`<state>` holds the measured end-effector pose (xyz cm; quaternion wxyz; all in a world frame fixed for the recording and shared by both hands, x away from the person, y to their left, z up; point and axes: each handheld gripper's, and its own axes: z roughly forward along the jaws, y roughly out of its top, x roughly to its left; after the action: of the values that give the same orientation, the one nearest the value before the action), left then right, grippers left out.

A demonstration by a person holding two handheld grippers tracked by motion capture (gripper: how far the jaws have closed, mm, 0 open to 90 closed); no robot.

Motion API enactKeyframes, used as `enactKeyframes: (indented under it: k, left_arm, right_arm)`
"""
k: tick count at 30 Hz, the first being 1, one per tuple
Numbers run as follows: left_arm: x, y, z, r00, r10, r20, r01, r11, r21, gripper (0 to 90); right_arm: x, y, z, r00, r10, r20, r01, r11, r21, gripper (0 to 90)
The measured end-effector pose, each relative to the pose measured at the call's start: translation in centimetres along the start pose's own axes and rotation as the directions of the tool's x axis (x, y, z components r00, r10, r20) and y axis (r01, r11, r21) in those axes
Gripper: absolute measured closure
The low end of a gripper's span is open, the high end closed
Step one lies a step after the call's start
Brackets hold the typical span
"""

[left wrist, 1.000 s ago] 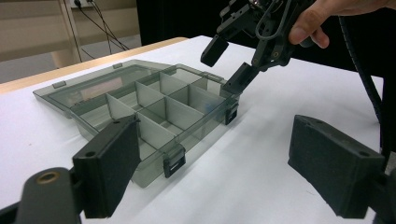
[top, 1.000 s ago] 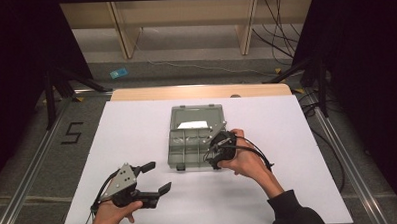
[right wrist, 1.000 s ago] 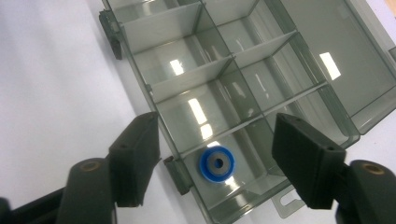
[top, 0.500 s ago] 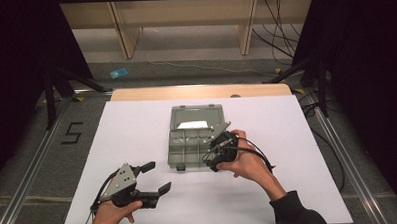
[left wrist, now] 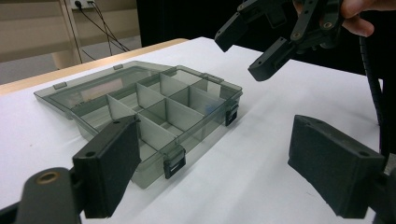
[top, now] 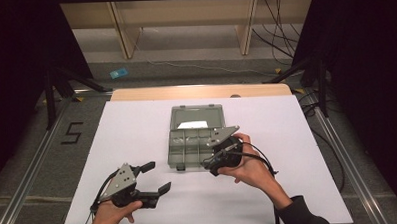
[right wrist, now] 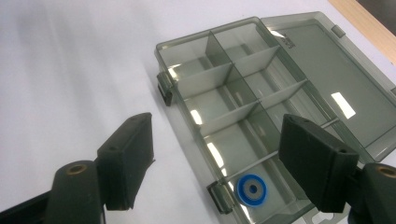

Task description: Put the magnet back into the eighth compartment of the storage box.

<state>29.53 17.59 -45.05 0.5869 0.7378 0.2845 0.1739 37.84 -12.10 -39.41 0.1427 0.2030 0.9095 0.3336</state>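
Organizer box (top: 195, 138): smoke-grey plastic, compartmented, at the middle of the white table (top: 137, 129); lid (top: 196, 117) thrown flat back toward 12 o'clock, so every cell is open to reach from above.
Latches (left wrist: 173, 162): two, on the front wall at 6 o'clock, hanging undone, consistent with the lid lying open.
Blue ring (right wrist: 252, 188): small disc with a centre hole, lying flat on the floor of the cell at the box's 4 o'clock corner, touching no gripper.
Right gripper (top: 219, 160): held over the box's 4 o'clock corner, jaws spread and empty, aimed down at the ring's cell; judged to be either reaching for the ring or clear of it after a drop.
Left gripper (top: 151, 177): parked low on the table at the box's 7 o'clock, well apart from it, jaws spread and empty; judged idle, keeping out of the working hand's way.
Right gripper view, unique content: the ring and its exact cell; all other cells look empty.
Left gripper view, unique content: the right gripper (left wrist: 280, 32) hanging above the box rather than resting on it; divider heights; latch hinges.
High view, unique content: overall layout, both forearms, a pale label seen through the lid.
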Motion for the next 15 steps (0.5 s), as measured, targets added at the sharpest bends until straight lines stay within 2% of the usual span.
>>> enactKeyframes:
  k: [4, 7, 13, 14, 15]
  left_arm:
    - [-0.01, 0.0, 0.0, 1.0, 0.001, 0.0, -0.001, 1.0, 0.0, 16.3]
    - [-0.02, 0.0, 0.0, 1.0, 0.0, 0.001, 0.0, 1.0, 0.0, 16.3]
    - [-0.02, 0.01, 0.0, 1.0, 0.0, 0.001, 0.0, 1.0, -0.001, 16.3]
    - [-0.03, 0.01, 0.0, 1.0, -0.001, 0.001, 0.001, 1.0, -0.001, 16.3]
    - [-0.03, 0.01, 0.0, 1.0, -0.001, 0.001, 0.001, 1.0, -0.001, 16.4]
  right_arm:
    - [0.17, 0.0, -0.21, 0.9999, -0.015, 0.002, 0.015, 0.999, -0.035, 27.3]
    - [0.41, -0.07, -0.38, 1.0, 0.001, -0.01, -0.001, 0.999, -0.053, 27.3]
    - [0.64, -0.38, -0.42, 1.0, 0.004, -0.002, -0.004, 0.996, -0.085, 27.3]
    - [0.74, -0.51, -0.53, 0.9997, 0.021, -0.014, -0.022, 0.996, -0.09, 27.3]
    - [0.69, -0.6, -0.53, 0.9999, 0.011, -0.009, -0.012, 0.995, -0.095, 27.3]
